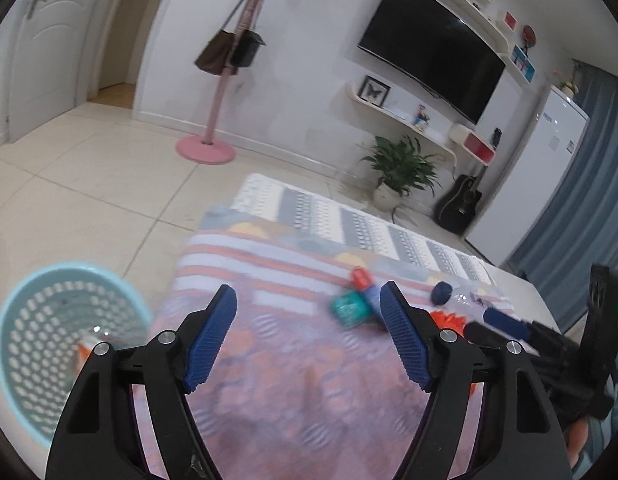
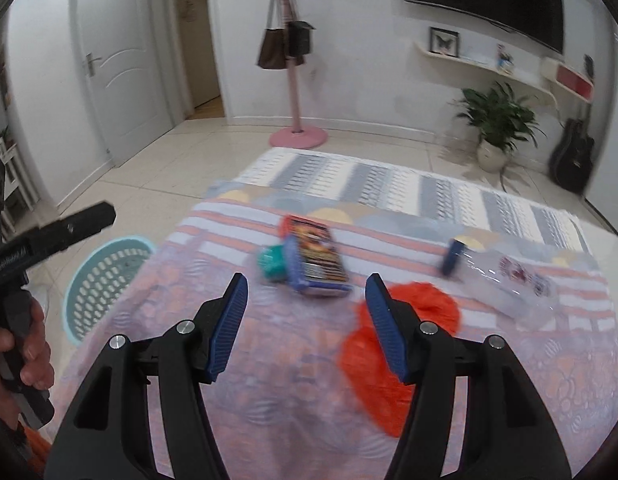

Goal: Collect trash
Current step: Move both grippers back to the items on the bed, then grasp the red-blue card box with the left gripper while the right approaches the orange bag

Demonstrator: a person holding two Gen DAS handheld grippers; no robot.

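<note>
Right wrist: snack packet print unreadably blurred.

A home living room. Beyond the jaws, a wall-mounted television over white shelves, a potted plant and black guitar far right. Straight ahead, a pink coat stand hung with bags; far left, a white door on pale tiled floor.

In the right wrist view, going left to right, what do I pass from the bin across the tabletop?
Laundry-style basket on the floor → teal item → snack packet → orange plastic bag → clear bottle with blue cap.
</note>
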